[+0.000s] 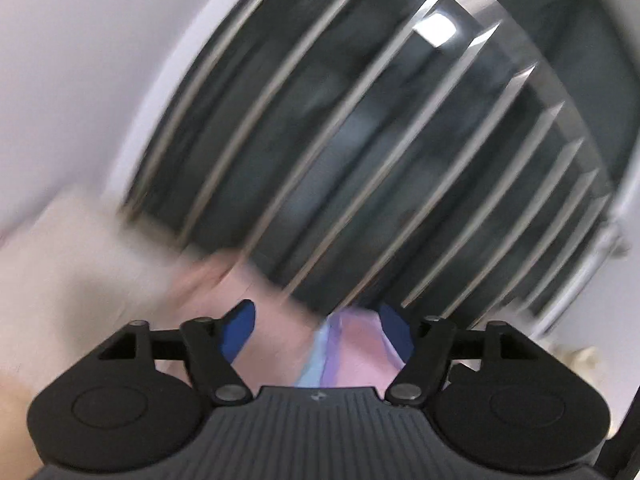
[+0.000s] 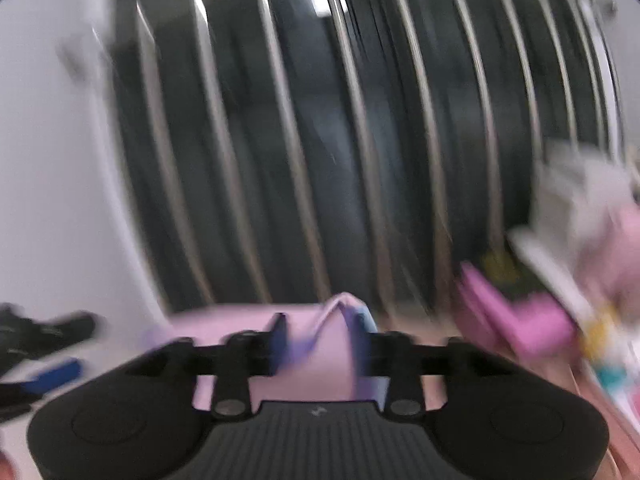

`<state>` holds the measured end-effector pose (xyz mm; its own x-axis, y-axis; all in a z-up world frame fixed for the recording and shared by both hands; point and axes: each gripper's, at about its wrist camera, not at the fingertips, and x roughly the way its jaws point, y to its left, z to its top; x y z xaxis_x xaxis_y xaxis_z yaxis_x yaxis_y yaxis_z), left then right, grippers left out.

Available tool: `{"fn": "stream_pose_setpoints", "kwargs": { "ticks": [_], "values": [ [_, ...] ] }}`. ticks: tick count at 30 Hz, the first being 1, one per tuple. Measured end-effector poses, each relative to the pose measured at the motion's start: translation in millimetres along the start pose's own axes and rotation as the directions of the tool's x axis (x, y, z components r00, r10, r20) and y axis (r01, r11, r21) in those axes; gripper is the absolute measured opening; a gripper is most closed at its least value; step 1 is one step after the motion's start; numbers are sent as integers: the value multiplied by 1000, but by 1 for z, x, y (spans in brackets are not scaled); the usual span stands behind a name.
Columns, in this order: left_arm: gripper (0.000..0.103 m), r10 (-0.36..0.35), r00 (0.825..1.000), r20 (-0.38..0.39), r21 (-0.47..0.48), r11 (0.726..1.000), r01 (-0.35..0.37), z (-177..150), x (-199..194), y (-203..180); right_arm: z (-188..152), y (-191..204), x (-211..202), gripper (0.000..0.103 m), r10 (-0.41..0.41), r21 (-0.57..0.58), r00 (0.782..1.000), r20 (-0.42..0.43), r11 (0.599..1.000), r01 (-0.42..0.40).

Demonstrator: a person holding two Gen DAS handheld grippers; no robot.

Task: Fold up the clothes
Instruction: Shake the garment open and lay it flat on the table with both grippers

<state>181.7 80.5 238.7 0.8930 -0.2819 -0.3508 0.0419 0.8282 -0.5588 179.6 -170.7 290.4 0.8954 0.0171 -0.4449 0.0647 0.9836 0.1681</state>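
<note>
A: Behind everything, a dark slatted panel point(image 1: 360, 140) fills both wrist views. Where is the clothing?

B: A pink garment point(image 2: 320, 344) with blue and lilac stripes lies bunched between both grippers, likely gathered for a fold.

A: Grips?

B: Left gripper point(image 1: 316, 320): jaws apart, released. Right gripper point(image 2: 322, 342): blurred, fabric between the jaws; whether they pinch it, I cannot tell.

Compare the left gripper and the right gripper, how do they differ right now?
The left gripper stands wider open than the right gripper. The pink garment lies off-centre beside the left gripper's right finger, but bunches into a peak between the right gripper's fingers. Both have blue pads and face a dark ribbed wall.
</note>
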Motion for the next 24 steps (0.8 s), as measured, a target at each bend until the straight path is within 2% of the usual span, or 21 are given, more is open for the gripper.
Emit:
{"fn": "stream_pose_setpoints", "kwargs": {
  "ticks": [2,4,5,7,9,11,12,15,16,18,20,21,22,23,24],
  "values": [
    [66,9,1000,-12,85,996,-8,-27,-17,19,-35,-4,-3,40,44,-53,997,-66,997,-48],
    [73,39,999,-25,181,983,-34,-63,-46,30,-70,-8,-7,53,85,-103,988,-132,990,-99],
    [77,42,998,-42,231,972,-31,-83,-64,35,-93,-8,-20,55,106,-129,983,-151,984,-126],
    [78,14,994,-107,292,956,18,-130,-96,50,-149,-11,-57,56,200,-174,962,-187,957,-233],
    [78,-30,983,-182,322,943,88,-180,-124,67,-206,-14,-92,56,305,-221,923,-233,908,-356],
    [78,-79,965,-249,301,941,154,-225,-144,82,-263,-21,-122,55,370,-251,885,-283,862,-441],
    [78,-101,956,-275,281,942,181,-240,-148,87,-279,-24,-129,55,366,-237,883,-295,867,-438],
    [78,-167,928,-334,291,918,270,-273,-154,86,-325,-30,-148,54,356,-191,875,-328,882,-431],
    [78,-187,916,-354,295,907,299,-284,-156,86,-333,-33,-149,46,377,-159,867,-327,882,-443],
    [78,-197,909,-368,326,888,324,-290,-148,81,-339,-38,-140,39,396,-126,857,-329,881,-456],
    [77,-197,899,-392,340,877,340,-293,-137,78,-348,-37,-131,35,361,-142,869,-338,893,-426],
    [75,-174,899,-402,346,880,325,-294,-134,78,-350,-38,-125,21,334,-141,875,-351,905,-402],
    [71,-145,901,-410,355,884,304,-295,-132,79,-350,-39,-124,3,329,-136,878,-347,909,-394],
    [66,-117,902,-416,365,887,284,-295,-131,79,-351,-40,-123,3,324,-131,882,-343,913,-387],
    [65,-89,902,-423,374,889,263,-296,-129,80,-350,-41,-123,3,326,-123,885,-333,915,-383]
  ]
}}
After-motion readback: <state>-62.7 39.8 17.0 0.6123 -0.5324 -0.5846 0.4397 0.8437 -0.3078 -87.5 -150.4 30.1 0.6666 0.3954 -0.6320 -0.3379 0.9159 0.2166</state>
